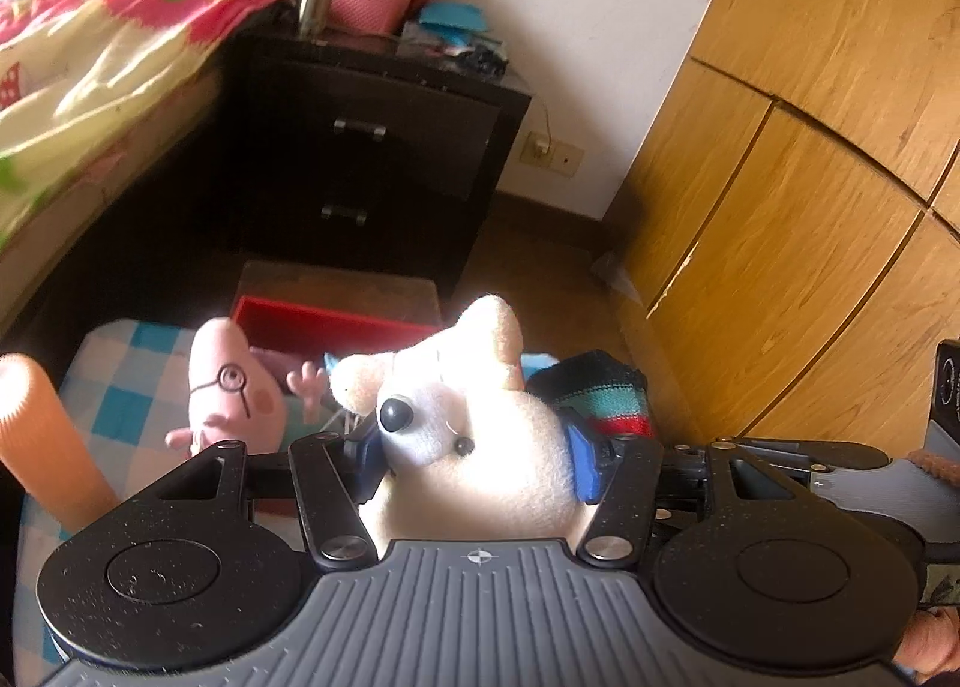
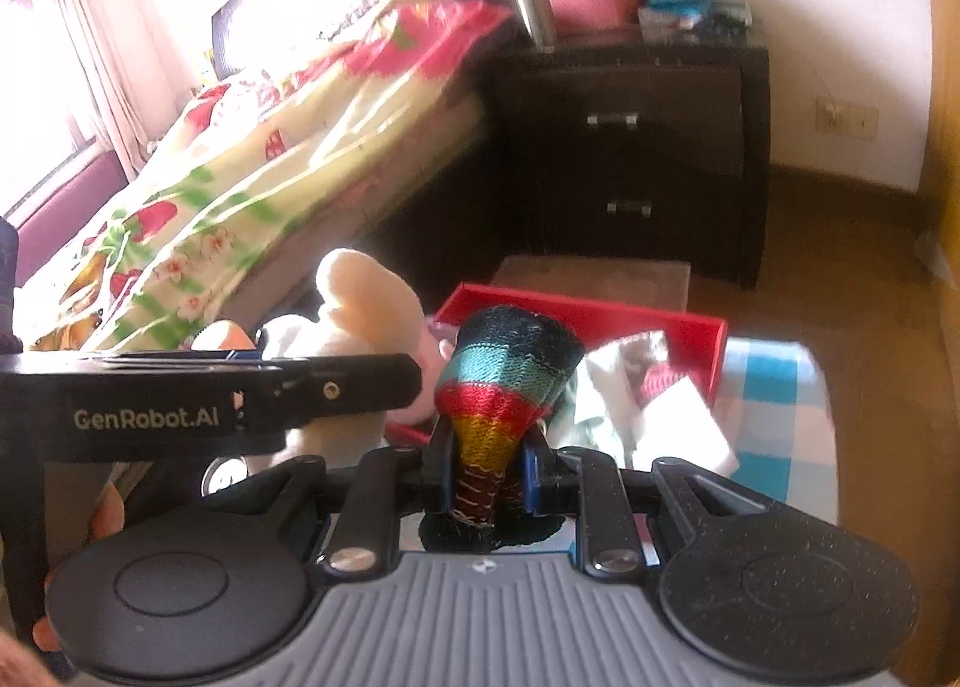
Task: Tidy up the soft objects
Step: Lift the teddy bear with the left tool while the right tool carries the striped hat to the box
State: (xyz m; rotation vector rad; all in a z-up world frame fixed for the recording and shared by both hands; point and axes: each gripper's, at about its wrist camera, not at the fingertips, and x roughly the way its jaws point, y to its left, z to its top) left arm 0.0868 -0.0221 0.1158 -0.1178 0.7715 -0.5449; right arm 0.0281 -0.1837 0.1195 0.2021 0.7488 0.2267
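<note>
left tool [image 1: 477,462] clamps white plush dog [image 1: 480,423] between its pads, lifted over the checkered cloth [image 1: 120,381]. right tool [image 2: 487,474] pinched tight on striped knit sock [image 2: 501,387], above red box [image 2: 690,327].

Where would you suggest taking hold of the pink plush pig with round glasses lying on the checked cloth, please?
Grip the pink plush pig across its long snout and head, coming down from above. That part is the narrowest and stands clear, with bare blue-and-white checked cloth to its left, while the red box crowds it from behind.
</note>
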